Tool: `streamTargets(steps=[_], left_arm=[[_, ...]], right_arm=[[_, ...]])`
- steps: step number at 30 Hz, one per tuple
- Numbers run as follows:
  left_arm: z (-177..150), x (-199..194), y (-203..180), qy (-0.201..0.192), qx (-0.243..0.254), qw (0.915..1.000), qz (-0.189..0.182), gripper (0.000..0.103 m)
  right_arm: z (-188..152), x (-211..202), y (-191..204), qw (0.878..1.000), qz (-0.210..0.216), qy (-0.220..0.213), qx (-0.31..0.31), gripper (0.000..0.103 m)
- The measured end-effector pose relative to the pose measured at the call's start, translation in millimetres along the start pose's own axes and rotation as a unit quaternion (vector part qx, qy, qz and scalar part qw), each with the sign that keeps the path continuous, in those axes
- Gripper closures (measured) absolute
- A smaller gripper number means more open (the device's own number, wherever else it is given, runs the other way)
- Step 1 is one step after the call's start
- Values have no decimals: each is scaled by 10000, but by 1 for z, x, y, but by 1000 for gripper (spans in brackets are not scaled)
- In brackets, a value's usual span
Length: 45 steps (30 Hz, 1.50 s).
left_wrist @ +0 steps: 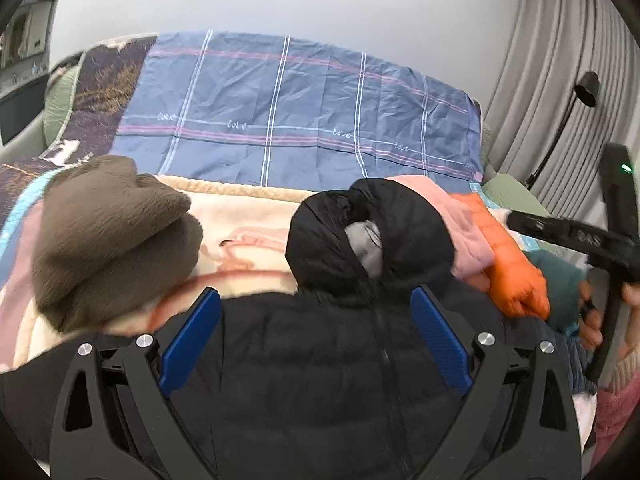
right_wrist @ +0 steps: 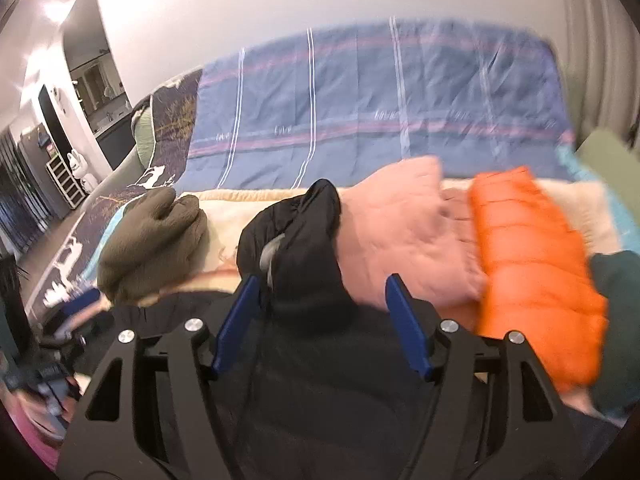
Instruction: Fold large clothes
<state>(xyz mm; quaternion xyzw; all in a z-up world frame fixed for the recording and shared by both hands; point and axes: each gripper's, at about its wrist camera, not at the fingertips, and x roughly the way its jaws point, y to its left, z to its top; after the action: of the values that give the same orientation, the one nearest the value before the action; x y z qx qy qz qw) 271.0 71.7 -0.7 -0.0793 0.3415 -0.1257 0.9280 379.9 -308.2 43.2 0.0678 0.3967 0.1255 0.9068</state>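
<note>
A black puffer jacket with a hood lies spread on the bed in front of me; it also shows in the right wrist view. My left gripper is open, its blue pads spread wide just above the jacket's chest. My right gripper is open above the jacket below the hood, and holds nothing. The right gripper's black body shows at the right of the left wrist view.
A brown fleece garment lies folded at the left. A pink jacket, an orange puffer and a teal garment lie at the right. A blue plaid sheet covers the sofa back. Grey curtains hang at right.
</note>
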Motion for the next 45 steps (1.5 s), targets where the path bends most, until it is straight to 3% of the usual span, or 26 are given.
streamTargets(steps=[5,8,12,13,14,15,17,19,21,24,26,29,32,37,41,43,45], left_arm=[[17,54,27,236,-337,9991,-78,6],[20,73,33,313,-247,9991,-109,6],[22,98,41,479,-189,9987,-56,6],[23,106,42,533,-203,9984,-30,6],[24,111,44,573,-219,9981,-25,6],[24,115,46,614,-257,9978,-21,6],[26,118,47,626,-299,9976,-36,6],[27,112,47,530,-309,9981,-72,6],[26,98,49,351,-357,9986,-165,6],[26,67,58,-73,-461,9985,-283,6],[25,40,64,-405,-483,9979,-131,6],[24,11,69,-720,-549,9959,95,5],[21,-1,69,-778,-770,9939,-123,5],[8,6,45,-488,-741,9948,-504,5],[-35,29,2,232,-62,9963,-825,5],[-65,46,-19,721,328,9928,-895,6],[-100,62,-41,1201,798,9869,-717,6]], right_arm=[[44,92,-10,9975,-6,591,377,33],[59,137,-15,9942,152,891,588,32],[74,176,-10,9936,29,1013,491,33],[75,182,-8,9933,57,1060,454,55],[77,187,-6,9927,107,1133,409,98],[77,186,-4,9929,134,1117,391,100],[76,167,-2,9971,237,689,219,100],[69,122,10,9974,696,128,-165,100],[46,63,27,9879,1211,-395,-886,100],[-12,-11,49,9675,1216,-790,-2072,100],[-53,-42,51,9584,1204,-805,-2459,100],[-110,-55,41,9606,851,-514,-2596,98],[-162,-46,33,9601,552,-79,-2739,97],[-205,-33,19,9706,570,467,-2292,93],[-200,-62,15,9839,571,11,-1692,78],[-185,-64,16,9895,705,-154,-1253,76],[-177,-58,25,9929,754,-113,-918,76]])
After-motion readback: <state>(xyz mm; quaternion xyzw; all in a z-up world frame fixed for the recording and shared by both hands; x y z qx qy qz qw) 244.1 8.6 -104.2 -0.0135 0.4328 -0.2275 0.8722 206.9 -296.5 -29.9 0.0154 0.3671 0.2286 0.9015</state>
